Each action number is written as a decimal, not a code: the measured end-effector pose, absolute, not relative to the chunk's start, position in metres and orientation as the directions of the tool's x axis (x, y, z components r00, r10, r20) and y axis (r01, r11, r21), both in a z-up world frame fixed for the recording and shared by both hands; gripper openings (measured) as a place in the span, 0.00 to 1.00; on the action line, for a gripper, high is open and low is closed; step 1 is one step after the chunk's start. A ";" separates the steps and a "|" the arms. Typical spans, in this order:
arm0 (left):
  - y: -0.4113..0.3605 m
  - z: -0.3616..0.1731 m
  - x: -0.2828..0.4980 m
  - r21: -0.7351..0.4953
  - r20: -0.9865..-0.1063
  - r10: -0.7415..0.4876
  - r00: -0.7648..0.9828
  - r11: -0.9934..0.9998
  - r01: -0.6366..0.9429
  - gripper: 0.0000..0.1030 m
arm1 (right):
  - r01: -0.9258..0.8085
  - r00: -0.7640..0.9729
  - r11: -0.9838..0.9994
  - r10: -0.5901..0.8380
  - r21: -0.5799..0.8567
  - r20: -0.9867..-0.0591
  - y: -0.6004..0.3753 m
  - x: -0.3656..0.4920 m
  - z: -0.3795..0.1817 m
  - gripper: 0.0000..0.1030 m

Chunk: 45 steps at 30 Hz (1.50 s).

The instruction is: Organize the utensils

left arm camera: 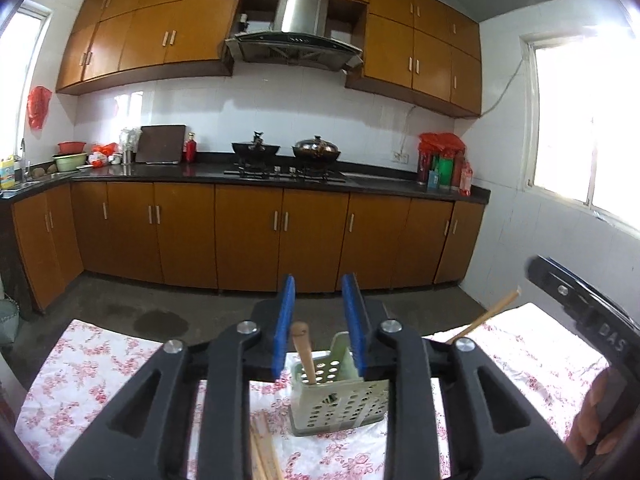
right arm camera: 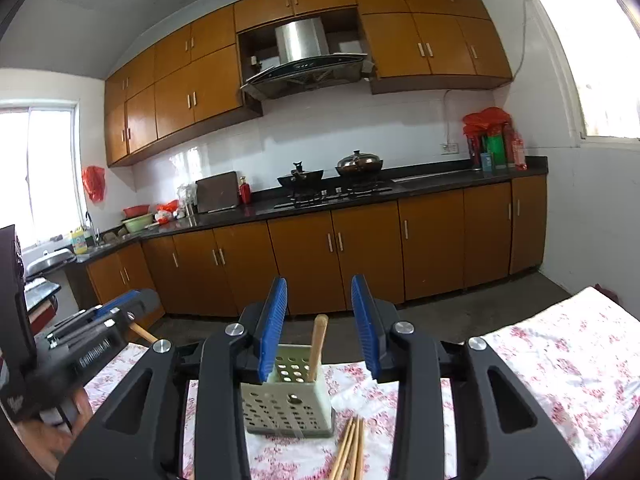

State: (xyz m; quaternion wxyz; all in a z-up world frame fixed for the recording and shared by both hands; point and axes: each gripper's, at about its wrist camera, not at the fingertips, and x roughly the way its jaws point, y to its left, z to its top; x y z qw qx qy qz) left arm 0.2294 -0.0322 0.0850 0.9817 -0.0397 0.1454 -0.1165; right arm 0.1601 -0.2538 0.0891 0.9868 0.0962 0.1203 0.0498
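From the left wrist, the left gripper (left arm camera: 318,328) hangs part-open and empty above the perforated holder (left arm camera: 340,396), where one wooden utensil (left arm camera: 302,350) stands. From the right wrist, the right gripper (right arm camera: 320,328) is likewise parted and empty; loose chopsticks (right arm camera: 350,452) lie just beside the holder, seemingly still to go in.

Domestic kitchen, lived-in. Orange-brown wooden wall cabinets (left arm camera: 168,36) above, matching base cabinets (left arm camera: 248,236) below a dark stone countertop (left arm camera: 208,174). Stainless steel range hood (left arm camera: 296,36) over a gas hob (left arm camera: 284,174) carrying a black wok (left arm camera: 256,148) and a lidded dark pot (left arm camera: 316,150). White tiled backsplash (left arm camera: 280,112). Red and green plastic basins (left arm camera: 71,156) by the sink corner. Bright windows (left arm camera: 588,120) at both ends. Pink floral tablecloth (left arm camera: 92,368) in the foreground.
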 end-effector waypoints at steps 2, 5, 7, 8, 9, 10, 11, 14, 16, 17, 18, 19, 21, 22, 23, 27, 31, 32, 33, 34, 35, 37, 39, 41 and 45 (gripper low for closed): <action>-0.019 0.089 0.216 -0.129 -0.265 -0.224 0.938 0.972 0.196 0.31 | -0.052 0.964 0.976 0.104 0.211 -0.244 -0.262 0.149 0.088 0.35; 0.000 0.086 0.200 -0.163 -0.282 -0.209 0.937 0.972 0.168 0.34 | -0.013 0.939 0.979 0.083 0.205 -0.334 -0.272 0.141 0.067 0.35; 0.009 0.078 0.192 -0.162 -0.319 -0.190 0.928 0.976 0.144 0.34 | 0.000 0.892 0.984 0.081 0.179 -0.446 -0.271 0.143 0.037 0.35; 0.013 0.069 0.188 -0.156 -0.356 -0.174 0.918 0.980 0.126 0.34 | -0.004 0.853 0.985 0.093 0.171 -0.514 -0.270 0.146 0.017 0.31; 0.017 0.060 0.185 -0.151 -0.390 -0.168 0.905 0.982 0.117 0.35 | -0.007 0.821 0.985 0.103 0.170 -0.562 -0.268 0.148 0.002 0.26; 0.020 0.048 0.182 -0.144 -0.425 -0.160 0.891 0.984 0.108 0.34 | -0.011 0.766 0.985 0.120 0.175 -0.632 -0.266 0.150 -0.022 0.19; 0.022 0.032 0.181 -0.130 -0.474 -0.146 0.868 0.987 0.095 0.34 | -0.017 0.712 0.981 0.147 0.193 -0.687 -0.264 0.151 -0.043 0.17; 0.028 -0.009 0.175 -0.136 -0.583 -0.152 0.798 0.987 0.089 0.34 | -0.021 0.625 0.975 0.186 0.222 -0.758 -0.254 0.149 -0.080 0.15; 0.032 -0.032 0.172 -0.152 -0.639 -0.162 0.752 0.985 0.083 0.33 | -0.027 0.599 0.976 0.189 0.216 -0.778 -0.246 0.147 -0.092 0.15; 0.034 -0.045 0.170 -0.159 -0.665 -0.166 0.728 0.984 0.080 0.33 | -0.030 0.592 0.978 0.184 0.207 -0.784 -0.244 0.149 -0.095 0.15; 0.035 -0.055 0.169 -0.165 -0.683 -0.171 0.710 0.983 0.078 0.32 | -0.030 0.586 0.980 0.175 0.195 -0.791 -0.243 0.151 -0.097 0.15; 0.035 -0.065 0.167 -0.176 -0.704 -0.181 0.687 0.981 0.079 0.31 | -0.027 0.580 0.983 0.163 0.181 -0.798 -0.240 0.152 -0.100 0.15; 0.033 -0.079 0.163 -0.182 -0.726 -0.190 0.661 0.980 0.082 0.30 | -0.023 0.569 0.983 0.163 0.182 -0.806 -0.240 0.153 -0.107 0.14; 0.033 -0.083 0.162 -0.183 -0.733 -0.193 0.653 0.980 0.084 0.29 | -0.022 0.564 0.983 0.165 0.185 -0.809 -0.241 0.153 -0.110 0.14; 0.029 -0.086 0.161 -0.183 -0.742 -0.198 0.640 0.979 0.090 0.29 | -0.024 0.569 0.983 0.163 0.182 -0.806 -0.241 0.152 -0.110 0.14; 0.021 -0.099 0.161 -0.181 -0.767 -0.208 0.607 0.978 0.105 0.24 | -0.015 0.582 0.992 0.113 0.129 -0.805 -0.243 0.145 -0.112 0.08; 0.017 -0.105 0.160 -0.171 -0.785 -0.206 0.585 0.978 0.116 0.21 | 0.023 0.586 0.990 0.101 0.141 -0.804 -0.252 0.146 -0.113 0.08; 0.015 -0.108 0.162 -0.168 -0.788 -0.204 0.581 0.979 0.117 0.21 | 0.022 0.586 0.990 0.100 0.139 -0.804 -0.253 0.146 -0.113 0.08; 0.014 -0.108 0.162 -0.163 -0.786 -0.201 0.584 0.980 0.117 0.20 | 0.021 0.587 0.991 0.098 0.136 -0.804 -0.252 0.145 -0.113 0.08; 0.014 -0.107 0.162 -0.155 -0.788 -0.194 0.584 0.981 0.117 0.20 | 0.018 0.589 0.992 0.092 0.127 -0.803 -0.252 0.145 -0.112 0.08; 0.013 -0.107 0.161 -0.147 -0.790 -0.188 0.583 0.982 0.117 0.20 | 0.016 0.590 0.992 0.089 0.121 -0.803 -0.251 0.145 -0.113 0.08; 0.013 -0.106 0.164 -0.141 -0.792 -0.182 0.582 0.983 0.116 0.20 | 0.016 0.592 0.994 0.081 0.112 -0.802 -0.251 0.144 -0.113 0.08; 0.012 -0.105 0.164 -0.113 -0.798 -0.156 0.583 0.988 0.109 0.20 | 0.015 0.593 0.995 0.072 0.100 -0.802 -0.252 0.143 -0.113 0.08; 0.011 -0.107 0.164 -0.099 -0.801 -0.140 0.583 0.990 0.102 0.19 | 0.012 0.591 0.996 0.066 0.090 -0.804 -0.251 0.141 -0.112 0.08; 0.009 -0.108 0.163 -0.092 -0.797 -0.130 0.591 0.991 0.093 0.18 | -0.007 0.596 0.995 0.086 0.102 -0.798 -0.245 0.141 -0.112 0.09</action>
